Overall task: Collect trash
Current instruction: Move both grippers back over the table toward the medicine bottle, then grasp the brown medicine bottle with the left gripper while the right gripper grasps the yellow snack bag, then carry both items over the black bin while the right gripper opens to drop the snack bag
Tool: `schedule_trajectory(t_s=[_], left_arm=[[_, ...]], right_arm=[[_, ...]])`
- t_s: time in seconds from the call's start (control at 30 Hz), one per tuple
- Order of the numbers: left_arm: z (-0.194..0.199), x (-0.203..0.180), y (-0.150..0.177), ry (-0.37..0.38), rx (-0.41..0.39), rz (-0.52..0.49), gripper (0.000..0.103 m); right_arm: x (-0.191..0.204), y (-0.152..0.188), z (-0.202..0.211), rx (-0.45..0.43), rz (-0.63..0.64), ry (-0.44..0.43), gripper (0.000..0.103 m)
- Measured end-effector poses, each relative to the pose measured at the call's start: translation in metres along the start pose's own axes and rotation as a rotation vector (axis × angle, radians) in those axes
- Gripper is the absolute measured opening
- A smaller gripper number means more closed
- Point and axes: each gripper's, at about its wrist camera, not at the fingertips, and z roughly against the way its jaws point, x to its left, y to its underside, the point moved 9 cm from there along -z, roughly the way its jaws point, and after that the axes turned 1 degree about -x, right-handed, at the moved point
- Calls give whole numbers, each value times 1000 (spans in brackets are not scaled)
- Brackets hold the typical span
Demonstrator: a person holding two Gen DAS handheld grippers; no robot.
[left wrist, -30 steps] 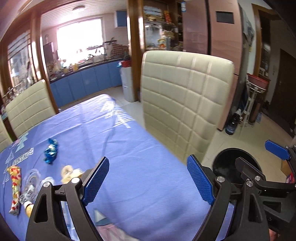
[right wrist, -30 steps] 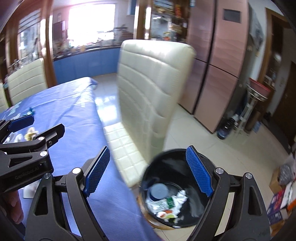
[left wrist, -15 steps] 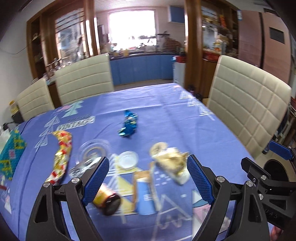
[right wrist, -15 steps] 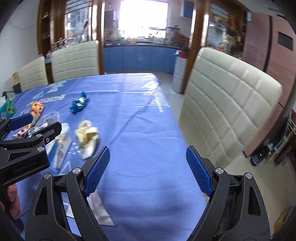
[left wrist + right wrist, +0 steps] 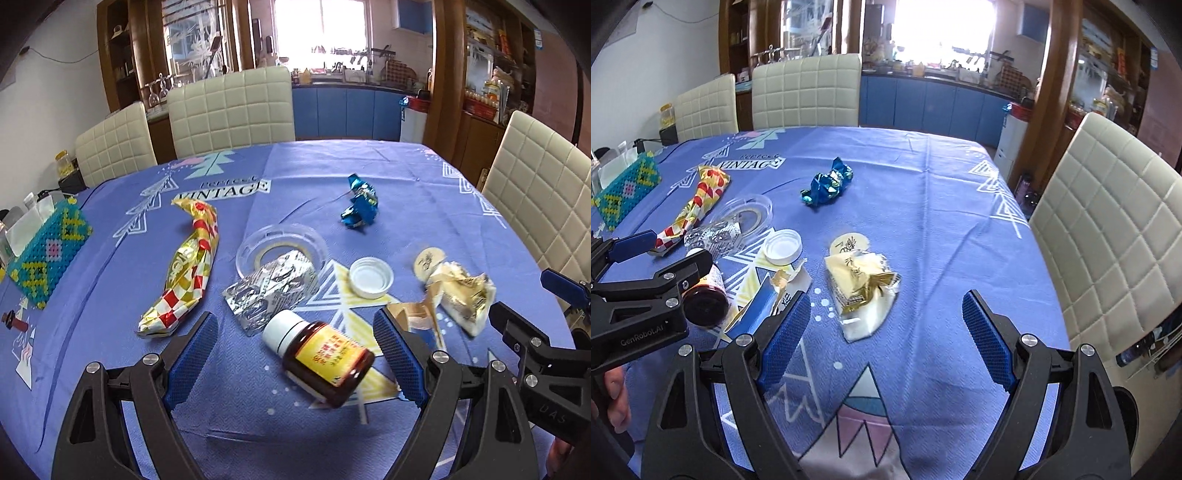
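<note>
Two crinkled foil wrappers (image 5: 189, 264) (image 5: 359, 202)

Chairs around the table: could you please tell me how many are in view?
3: two chairs at the far side, one chair on the right; others may be hidden.

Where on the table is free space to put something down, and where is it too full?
Free: the blue cloth between the yellow wrapper and the right-hand chair, and the far part behind the blue foil wrapper. Crowded: the left-centre cluster around the brown bottle, white cap and silver foil.
</note>
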Motion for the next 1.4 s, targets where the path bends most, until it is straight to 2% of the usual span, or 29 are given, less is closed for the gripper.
schedule_trajectory(t_s=[0.4,0.47,0.53,0.57,0.67,0.77,0.97,1.1,1.4], left_arm=[[-32,15,32,-2,114,40,84],[-35,20,37,-13,127,48,82],[-34,23,36,-9,118,59,75],[-34,22,35,-4,116,56,68],[-34,19,31,1,112,43,52],[-35,14,28,50,115,45,52],[-22,-3,19,95,84,21,49],[-11,-17,11,112,49,-9,45],[14,-50,0,164,-14,-76,44]], right_arm=[[22,-5,-38,46,60,-45,83],[24,-4,-41,55,69,-48,74],[24,-1,-44,65,70,-47,65],[24,-1,-45,67,66,-53,52],[22,-1,-44,63,55,-75,39],[21,-1,-39,55,60,-77,25],[11,2,-24,47,30,-76,18],[1,5,-11,37,8,-60,16],[-33,20,28,11,-54,10,16]])
